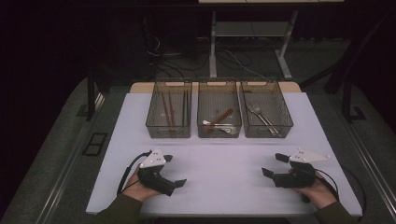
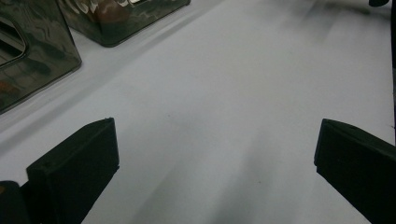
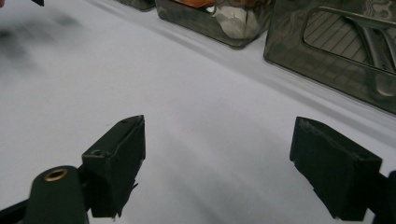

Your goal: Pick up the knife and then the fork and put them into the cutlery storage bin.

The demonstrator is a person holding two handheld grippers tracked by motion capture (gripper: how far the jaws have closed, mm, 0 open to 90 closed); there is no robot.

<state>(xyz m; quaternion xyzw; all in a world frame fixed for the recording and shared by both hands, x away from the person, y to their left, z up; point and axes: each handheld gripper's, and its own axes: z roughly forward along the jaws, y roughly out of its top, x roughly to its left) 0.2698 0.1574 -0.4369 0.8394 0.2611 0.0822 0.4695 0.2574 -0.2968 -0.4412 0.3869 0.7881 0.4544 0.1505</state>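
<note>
Near the table's (image 1: 116, 140) front edge, the left gripper (image 1: 173, 170) and right gripper (image 1: 275, 165) rest with jaws spread wide, holding nothing. 3 translucent bins stand well apart from them at the far side: chopsticks bin (image 1: 168, 115), spoon bin (image 1: 219, 115), fork bin (image 1: 265, 115). Likely risk: a steep reach could clip a bin wall and shove it; thin, overlapping utensils may slip from the jaws.
</note>
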